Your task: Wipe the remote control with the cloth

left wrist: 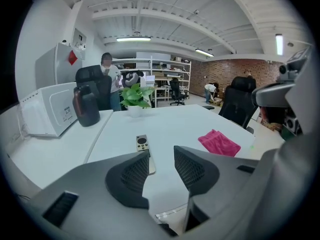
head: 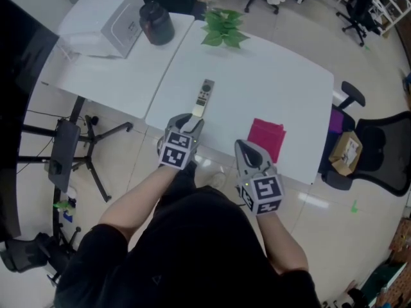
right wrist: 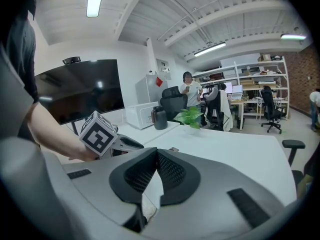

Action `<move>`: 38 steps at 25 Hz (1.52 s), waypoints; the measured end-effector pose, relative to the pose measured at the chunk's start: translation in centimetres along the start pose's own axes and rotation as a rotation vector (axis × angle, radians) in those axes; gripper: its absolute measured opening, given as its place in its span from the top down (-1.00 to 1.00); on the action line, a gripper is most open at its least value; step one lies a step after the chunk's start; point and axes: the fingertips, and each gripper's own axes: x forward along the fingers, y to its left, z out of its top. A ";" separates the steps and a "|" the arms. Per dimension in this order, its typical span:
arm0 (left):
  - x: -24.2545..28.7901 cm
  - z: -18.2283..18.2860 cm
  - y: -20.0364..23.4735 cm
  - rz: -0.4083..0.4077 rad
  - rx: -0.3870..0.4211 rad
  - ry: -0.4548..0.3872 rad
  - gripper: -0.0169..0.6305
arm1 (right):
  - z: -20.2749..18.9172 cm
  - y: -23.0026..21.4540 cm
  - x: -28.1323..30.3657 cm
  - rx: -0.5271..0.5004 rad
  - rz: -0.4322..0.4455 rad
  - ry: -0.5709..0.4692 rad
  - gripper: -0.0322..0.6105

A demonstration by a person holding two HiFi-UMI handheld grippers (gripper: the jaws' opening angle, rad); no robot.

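Left gripper and right gripper hung empty at the near edge of the white table.
The left's jaws stood part-open around nothing, and the right's were closed together on nothing. The pink cloth lay untouched just ahead of the right gripper, the remote control just ahead of the left. Likely risks were that closed jaws would shove the cloth instead of taking it, and a loose pinch could skid the slim remote off the near edge.

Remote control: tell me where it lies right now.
In the head view the remote control lies on the white table, just ahead of the left gripper, with the pink cloth to its right.
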 end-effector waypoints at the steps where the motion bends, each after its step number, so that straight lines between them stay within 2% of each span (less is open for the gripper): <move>1: 0.3 -0.2 0.1 -0.002 -0.004 0.007 0.42 | -0.1 0.0 0.1 -0.001 0.001 0.003 0.87; 7: 2.4 -0.7 1.5 0.022 -0.016 0.025 0.20 | 0.1 -0.2 0.8 -0.006 -0.020 0.013 0.87; 10: 3.7 -1.0 2.2 0.033 -0.011 0.046 0.16 | 0.2 -0.6 1.2 0.001 -0.033 0.020 0.87; 16: 6.4 -1.7 3.4 0.047 -0.016 0.103 0.16 | 0.3 -1.3 2.3 0.019 -0.055 0.038 0.87; 27: 10.7 -3.5 4.0 0.073 -0.058 0.217 0.12 | 0.4 -1.9 4.7 0.056 -0.044 0.063 0.87; 38: 12.8 -4.5 4.6 0.106 -0.107 0.301 0.12 | 0.5 -2.9 5.4 0.081 -0.054 0.075 0.87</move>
